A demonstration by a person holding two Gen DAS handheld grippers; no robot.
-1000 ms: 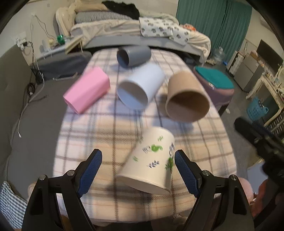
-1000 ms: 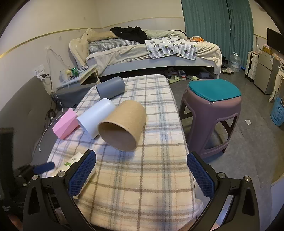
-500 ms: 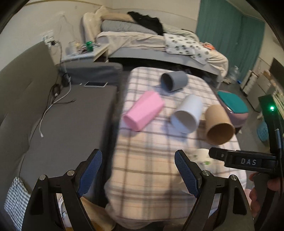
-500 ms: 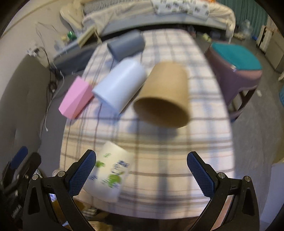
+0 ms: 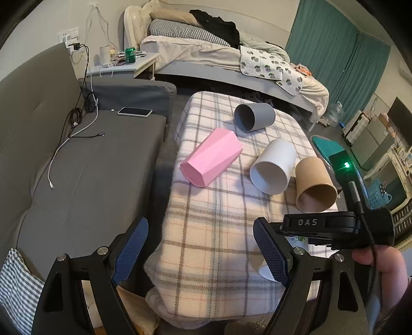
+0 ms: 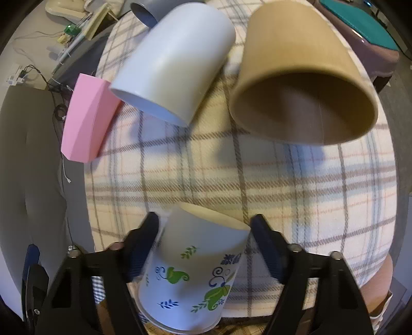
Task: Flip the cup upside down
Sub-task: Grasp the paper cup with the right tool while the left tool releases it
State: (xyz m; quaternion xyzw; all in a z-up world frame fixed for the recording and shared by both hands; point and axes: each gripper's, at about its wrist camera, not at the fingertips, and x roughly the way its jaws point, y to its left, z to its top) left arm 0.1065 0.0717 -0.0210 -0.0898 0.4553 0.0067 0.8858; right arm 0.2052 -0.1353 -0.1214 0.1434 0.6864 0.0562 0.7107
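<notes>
A white paper cup with green and blue leaf prints [image 6: 195, 268] lies on its side at the near edge of the plaid-covered table [image 6: 296, 185]. My right gripper [image 6: 206, 244] is around it, the fingers on both sides of its base end; the left finger touches the cup, a small gap shows at the right one. In the left wrist view the right gripper [image 5: 334, 229] covers most of that cup [image 5: 265, 270]. My left gripper [image 5: 198, 250] is open and empty, back over the table's near left corner.
Several other cups lie on their sides farther back: pink faceted [image 5: 211, 157], white [image 5: 274, 166], brown [image 5: 314, 185], grey [image 5: 253, 117]. A grey sofa [image 5: 85, 165] with a phone and cables is on the left. A stool [image 6: 360, 20] stands to the right.
My left gripper pulled back and left, away from the printed cup. My right gripper swung down and in, and its fingers narrowed around the printed cup.
</notes>
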